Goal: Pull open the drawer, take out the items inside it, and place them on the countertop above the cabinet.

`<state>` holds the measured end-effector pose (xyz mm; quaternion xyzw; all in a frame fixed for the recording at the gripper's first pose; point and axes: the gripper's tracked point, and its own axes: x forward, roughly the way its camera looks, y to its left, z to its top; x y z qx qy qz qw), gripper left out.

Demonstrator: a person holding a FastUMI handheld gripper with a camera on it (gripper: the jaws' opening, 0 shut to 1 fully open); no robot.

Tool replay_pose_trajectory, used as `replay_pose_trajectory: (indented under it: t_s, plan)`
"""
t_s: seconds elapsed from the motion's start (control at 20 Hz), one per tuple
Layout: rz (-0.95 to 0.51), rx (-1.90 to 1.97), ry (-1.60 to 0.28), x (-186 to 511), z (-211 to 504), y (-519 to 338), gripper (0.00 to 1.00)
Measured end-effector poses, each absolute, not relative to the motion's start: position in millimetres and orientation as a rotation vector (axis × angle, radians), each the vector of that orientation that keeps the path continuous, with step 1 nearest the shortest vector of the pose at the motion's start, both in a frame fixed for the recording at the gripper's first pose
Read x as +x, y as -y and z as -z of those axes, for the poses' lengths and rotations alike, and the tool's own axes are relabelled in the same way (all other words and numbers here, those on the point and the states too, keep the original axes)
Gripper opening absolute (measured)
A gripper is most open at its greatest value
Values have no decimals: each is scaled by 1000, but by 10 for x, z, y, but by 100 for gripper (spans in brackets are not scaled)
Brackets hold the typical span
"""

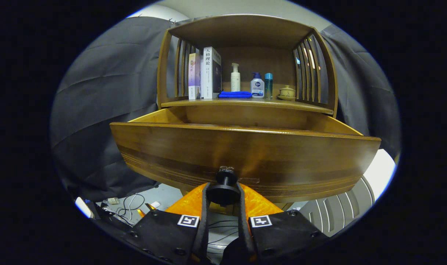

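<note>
Clamped tight on the drawer knob (223, 191), both fingers (205, 206) of the gripper (223, 194) pressing its dark round disc from either side. Pulled out well clear of the cabinet, the wooden drawer (245, 154), its broad front panel looming just beyond the fingertips, knob set at the panel's lower middle. Inside of the drawer hidden behind that front panel, only the side walls and the back wall showing; contents impossible to make out from here. Above it, the countertop (245, 103) of the cabinet, roofed by a shelf frame with slatted sides. Lined up along that countertop, from one end to the other: two upright books (205, 73) against the slats, a folded blue cloth (235, 94) lying flat, a white pump bottle (235, 77) standing behind the cloth, a squat pump bottle with a blue cap (257, 85) just beside it, a slim teal bottle (268, 84) next, and a small lidded teacup on a saucer (286, 92) near the far slats. Down below the drawer, loose cables (129, 206) on a pale floor.
</note>
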<state>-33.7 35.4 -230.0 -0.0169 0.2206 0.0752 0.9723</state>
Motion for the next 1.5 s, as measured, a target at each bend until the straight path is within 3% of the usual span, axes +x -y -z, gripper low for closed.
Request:
replay_pose_trajectory:
  t_s: [0.4, 0.75, 1.05, 1.5]
  plan:
    - [-110, -17, -390, -504, 1873, 38, 100]
    - [-61, -74, -317, -406, 1176, 278, 99]
    - [-102, -80, -338, 124, 699, 203, 99]
    - [-216, -88, -475, 919, 735, -33, 99]
